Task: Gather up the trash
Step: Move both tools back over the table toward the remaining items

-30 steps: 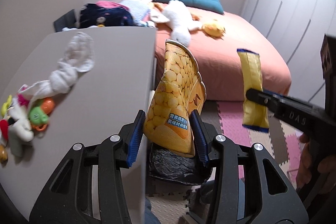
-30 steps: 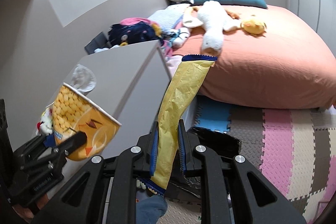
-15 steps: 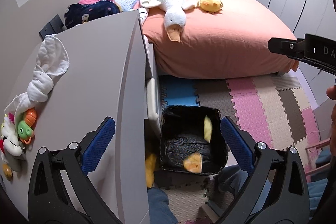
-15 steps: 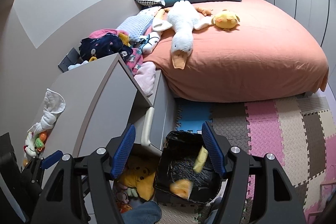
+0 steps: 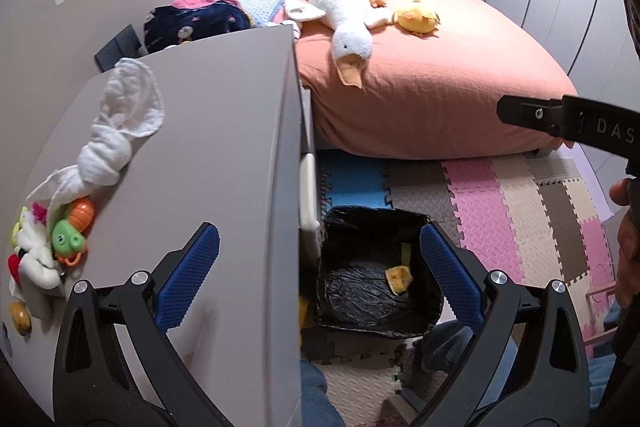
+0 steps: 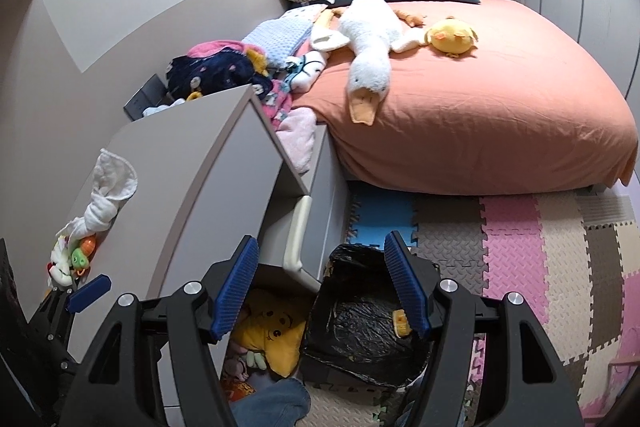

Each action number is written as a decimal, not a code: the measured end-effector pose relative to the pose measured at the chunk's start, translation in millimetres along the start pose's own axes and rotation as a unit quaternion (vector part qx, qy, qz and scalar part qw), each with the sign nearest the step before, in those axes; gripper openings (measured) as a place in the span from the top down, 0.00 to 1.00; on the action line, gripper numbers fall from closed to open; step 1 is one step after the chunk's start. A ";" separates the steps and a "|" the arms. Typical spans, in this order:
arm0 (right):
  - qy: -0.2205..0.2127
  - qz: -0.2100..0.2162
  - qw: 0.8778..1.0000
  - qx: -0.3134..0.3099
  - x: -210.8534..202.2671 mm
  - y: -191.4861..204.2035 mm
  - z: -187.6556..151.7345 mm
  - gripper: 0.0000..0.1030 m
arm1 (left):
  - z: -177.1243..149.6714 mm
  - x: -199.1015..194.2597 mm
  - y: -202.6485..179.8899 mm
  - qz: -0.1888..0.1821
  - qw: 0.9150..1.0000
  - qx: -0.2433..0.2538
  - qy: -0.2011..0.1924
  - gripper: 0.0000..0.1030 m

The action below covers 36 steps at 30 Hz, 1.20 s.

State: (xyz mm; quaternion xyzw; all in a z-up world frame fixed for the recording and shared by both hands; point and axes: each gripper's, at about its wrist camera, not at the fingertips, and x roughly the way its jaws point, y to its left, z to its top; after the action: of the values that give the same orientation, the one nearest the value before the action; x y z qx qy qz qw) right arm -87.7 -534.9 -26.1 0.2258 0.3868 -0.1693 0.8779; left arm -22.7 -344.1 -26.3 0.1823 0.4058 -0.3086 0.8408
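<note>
A bin with a black liner (image 5: 332,255) stands on the floor beside the dresser. Two yellow snack bags lie inside it: a crumpled corn-print bag (image 5: 399,277) and a narrow one (image 5: 406,253) against the far wall. My left gripper (image 5: 318,239) hangs over the bin and the dresser edge, open wide with nothing between its blue pads. My right gripper (image 6: 322,243) is also open and empty above the bin (image 6: 352,327), where a yellow bag (image 6: 400,321) shows. One right finger (image 5: 532,113) juts in at the right of the left wrist view.
The grey dresser top (image 5: 224,147) carries a knotted white cloth (image 5: 120,123) and small toys (image 5: 68,231). An open drawer holds a yellow plush (image 6: 272,335). A bed (image 5: 440,87) with a goose plush (image 5: 348,23) is behind; coloured foam mats (image 5: 500,207) cover the floor.
Both grippers went from shut on a yellow bag to open. The two bags dropped into the black bin and now lie still at its bottom.
</note>
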 end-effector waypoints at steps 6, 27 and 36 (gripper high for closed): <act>0.004 0.018 0.999 -0.027 5.9 34.4 -2.2 0.35 | -6.0 -13.0 24.0 0.018 1.000 -0.012 -0.010 0.06; 0.018 0.096 0.988 -0.119 23.3 176.7 -17.8 0.28 | -53.4 -67.8 146.3 0.110 0.989 -0.092 -0.034 0.06; 0.036 0.118 0.981 -0.151 43.8 238.9 -23.3 0.28 | -82.0 -82.2 209.2 0.139 0.978 -0.148 -0.034 0.06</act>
State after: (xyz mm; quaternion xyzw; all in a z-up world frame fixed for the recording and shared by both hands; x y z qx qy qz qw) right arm 39.2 -327.1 -9.7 0.1402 0.4096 0.0038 0.9014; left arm 30.6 -112.5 1.3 0.0996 0.3889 -0.1308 0.9065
